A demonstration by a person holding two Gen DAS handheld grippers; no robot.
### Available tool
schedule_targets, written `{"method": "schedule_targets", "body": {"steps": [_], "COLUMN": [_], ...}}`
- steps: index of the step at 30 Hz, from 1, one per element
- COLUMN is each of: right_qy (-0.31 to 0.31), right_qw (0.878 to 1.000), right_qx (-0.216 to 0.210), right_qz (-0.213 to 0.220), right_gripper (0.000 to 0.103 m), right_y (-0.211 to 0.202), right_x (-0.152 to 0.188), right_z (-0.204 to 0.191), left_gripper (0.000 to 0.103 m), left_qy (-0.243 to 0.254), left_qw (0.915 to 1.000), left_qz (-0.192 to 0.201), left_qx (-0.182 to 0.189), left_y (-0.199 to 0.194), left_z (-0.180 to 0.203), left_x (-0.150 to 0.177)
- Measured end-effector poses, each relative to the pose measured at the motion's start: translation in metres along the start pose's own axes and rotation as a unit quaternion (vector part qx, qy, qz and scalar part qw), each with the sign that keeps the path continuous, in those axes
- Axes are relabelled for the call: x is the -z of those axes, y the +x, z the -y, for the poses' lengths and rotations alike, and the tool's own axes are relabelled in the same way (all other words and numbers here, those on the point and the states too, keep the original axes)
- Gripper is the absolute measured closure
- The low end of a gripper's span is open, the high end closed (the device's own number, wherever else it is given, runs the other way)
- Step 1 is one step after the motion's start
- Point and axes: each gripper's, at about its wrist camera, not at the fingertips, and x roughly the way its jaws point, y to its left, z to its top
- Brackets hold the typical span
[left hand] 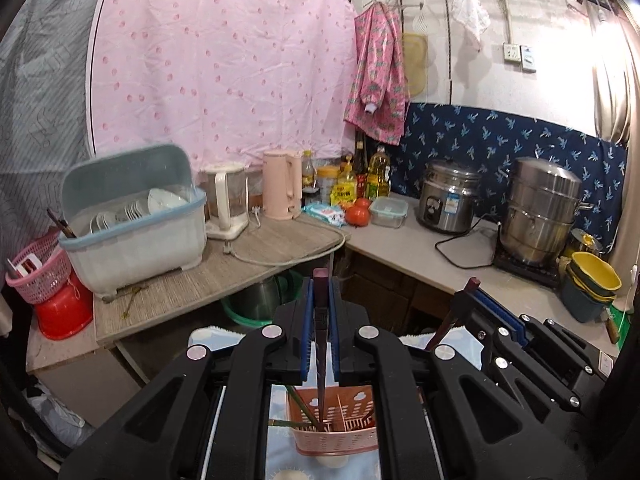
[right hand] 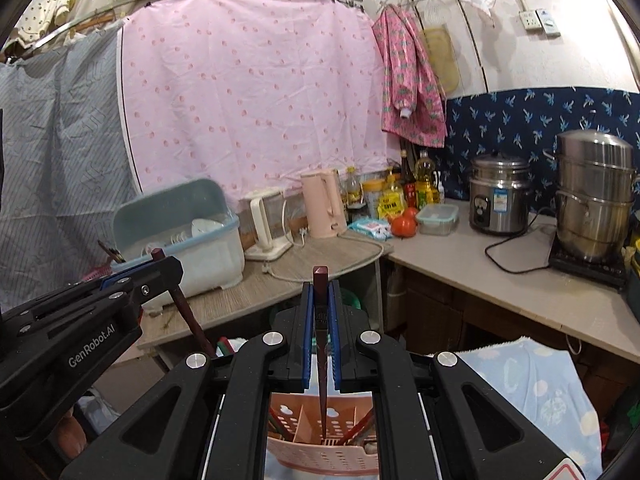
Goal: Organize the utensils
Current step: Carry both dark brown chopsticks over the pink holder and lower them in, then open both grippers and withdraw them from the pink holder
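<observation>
Kitchen counters run along a pink curtain (left hand: 224,60), dish bin (left hand: 132,232) at the left end, steamer pot (left hand: 540,216) at the right corner. My left gripper (left hand: 321,280) is clamped on one dark chopstick (left hand: 320,344), its tip over the pink caddy (left hand: 334,428) below. My right gripper (right hand: 321,276) pinches another chopstick (right hand: 323,364) above the same caddy (right hand: 324,452). Several sticks already stand inside; these two are not yet dropped in. Only the right view shows the striped sheet (right hand: 52,160).
</observation>
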Motion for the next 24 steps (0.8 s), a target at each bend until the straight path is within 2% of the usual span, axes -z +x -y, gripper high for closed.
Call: {"method": "schedule_targets", "body": {"steps": [6,7,8,9,10,11,24], "right_qy": [-0.005,-0.005,-0.005,-0.003,0.0,0.002,0.0], "right_qw": [1.0,1.0,1.0,1.0,1.0,1.0,0.999], "right_qx": [0.01,0.012,0.016,0.022,0.022,0.023,0.022], "right_qz": [-0.029,-0.026,-0.024,-0.02,-0.016,-0.015,-0.026], "right_gripper": [0.095,0.089,0.082,0.069,0.065,0.065,0.065], "right_y": [0.019,0.018,0.016,0.014,0.01,0.007,-0.035], "right_x": [0.022,0.024,0.026,0.027,0.028,0.029,0.044], "right_z": [0.004,0.005,0.005,0.006,0.007,0.008,0.003], "left_gripper": [0.095,0.095,0.089,0.077,0.072,0.068,0.068], "left_qy": [-0.005,-0.008,-0.01,-0.011,-0.013,-0.013,-0.003], "left_qw": [0.9997,0.9996,0.9995,0.9995,0.9995,0.9995,0.9989], "left_qz": [-0.026,-0.026,-0.028,-0.029,-0.027,-0.026,-0.041], "left_qx": [-0.001,-0.002,-0.004,-0.008,-0.011,-0.013,-0.023], "left_y": [0.022,0.022,0.023,0.023,0.021,0.02,-0.012], "left_z": [-0.004,-0.005,-0.004,-0.004,-0.004,-0.003,0.01], "left_x": [0.021,0.024,0.026,0.027,0.029,0.031,0.053]}}
